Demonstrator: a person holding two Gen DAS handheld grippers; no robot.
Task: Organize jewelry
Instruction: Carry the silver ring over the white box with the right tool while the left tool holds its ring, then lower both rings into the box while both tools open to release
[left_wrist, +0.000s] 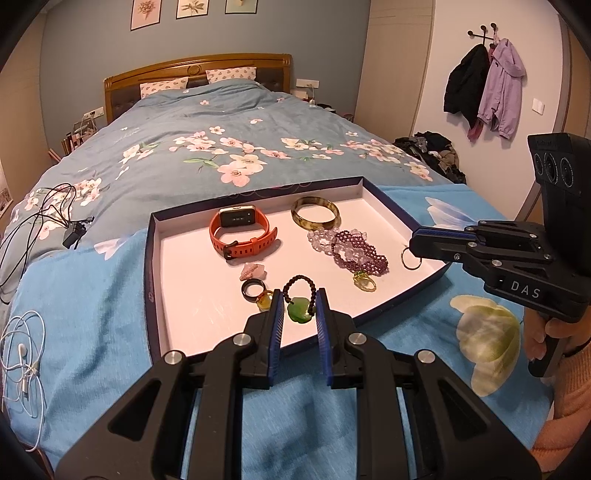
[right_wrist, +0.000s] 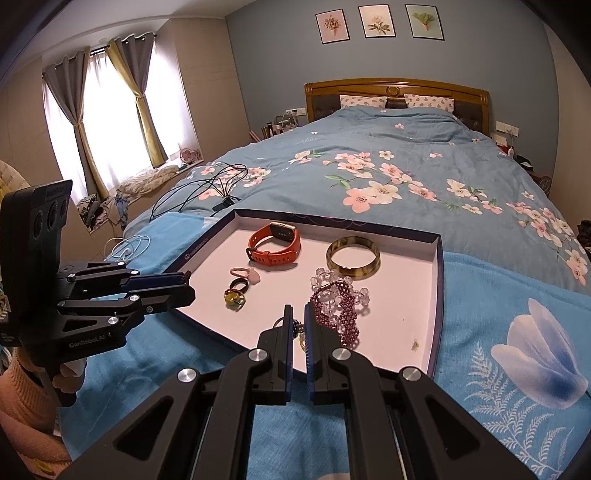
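While we catalogue from the left wrist view, we log the left gripper (left_wrist: 300, 308) clamped on a green pendant (left_wrist: 300, 311) with a dark bead loop, at the near edge of the tray (left_wrist: 388, 205); the loop points away from us into the tray. The right gripper (left_wrist: 410, 246), jaws together, pinches a thin gold hoop (left_wrist: 410, 260) at the tray's right rim. From the right wrist view, we see the right gripper (right_wrist: 299, 325) near-closed on something small and dark, and a speck (right_wrist: 415, 345) on the tray floor; the pendant is hidden here, and so are the left jaws' tips. The bead bracelets (right_wrist: 341, 306) lie just beside the right jaws.
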